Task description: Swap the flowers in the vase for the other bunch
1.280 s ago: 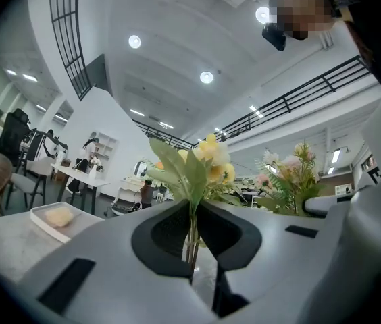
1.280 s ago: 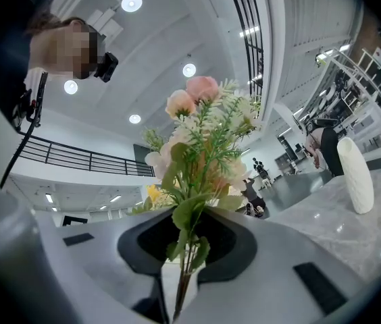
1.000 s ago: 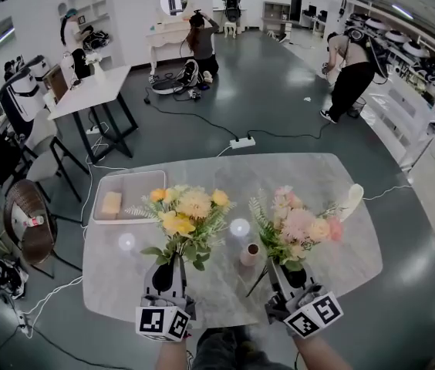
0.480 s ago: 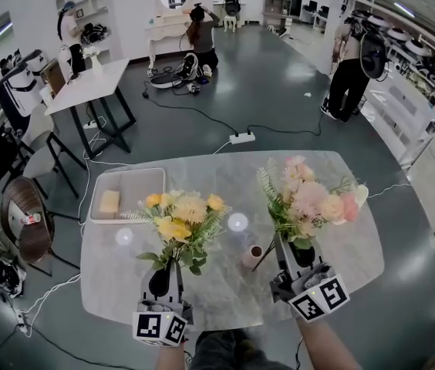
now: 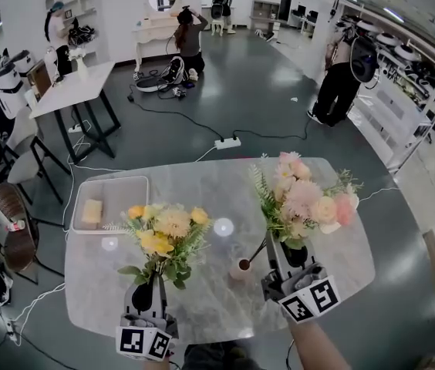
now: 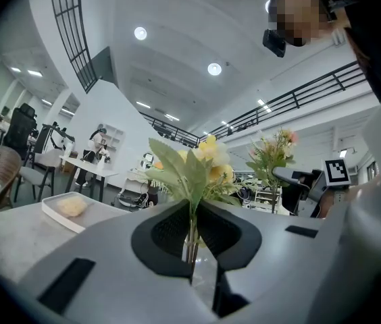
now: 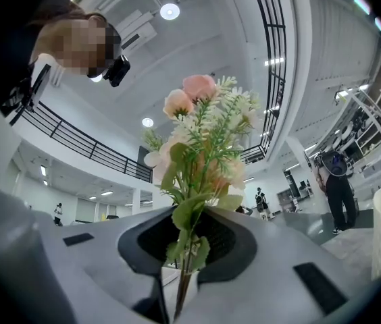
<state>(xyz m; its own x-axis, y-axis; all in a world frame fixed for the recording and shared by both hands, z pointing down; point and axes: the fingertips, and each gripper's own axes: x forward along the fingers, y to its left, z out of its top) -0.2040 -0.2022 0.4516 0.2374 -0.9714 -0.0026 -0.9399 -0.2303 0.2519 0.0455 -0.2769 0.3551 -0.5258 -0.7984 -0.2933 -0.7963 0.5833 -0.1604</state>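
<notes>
Meanwhile the left hand-held gripper (image 5: 149, 284) pinched the yellow bunch (image 5: 163, 233) by its stems and the right hand-held gripper (image 5: 282, 254) gripped the pink bunch (image 5: 304, 199), both over the desk (image 5: 217, 183). A small vase (image 5: 240, 267) stood between them, and a tray (image 5: 117, 191) lay beyond the yellow blooms.

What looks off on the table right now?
Nothing spilled or damaged. The one oddity: the vase stands empty on the table, with both bunches in the air, the yellow bunch clamped in the left gripper, the pink bunch in the right gripper.

A grey marble table (image 5: 217, 183) carries a white tray (image 5: 121, 203) holding a yellow sponge (image 5: 91, 212), and a small vase (image 5: 241, 267).
</notes>
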